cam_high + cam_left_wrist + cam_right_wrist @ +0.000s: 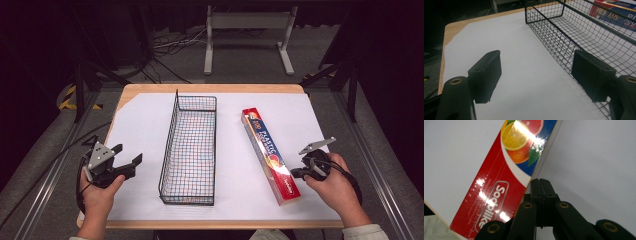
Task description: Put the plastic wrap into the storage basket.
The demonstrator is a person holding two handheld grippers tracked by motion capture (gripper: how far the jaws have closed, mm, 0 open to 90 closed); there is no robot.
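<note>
Your left gripper [125, 161]: jaws wide apart, holding nothing, basket [190, 150] just to its right | your right gripper [543, 185]: jaws pressed together, apparently empty, box [270, 154] just to its left, perhaps touching | both lie on the desk [140, 125].

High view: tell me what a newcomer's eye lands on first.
The red plastic wrap box stands out, lying at an angle on the white sheet, right of centre. Left of it sits the long black wire basket, empty. The left gripper hangs open beside the basket, and the right gripper, shut, sits by the box's near end.
</note>
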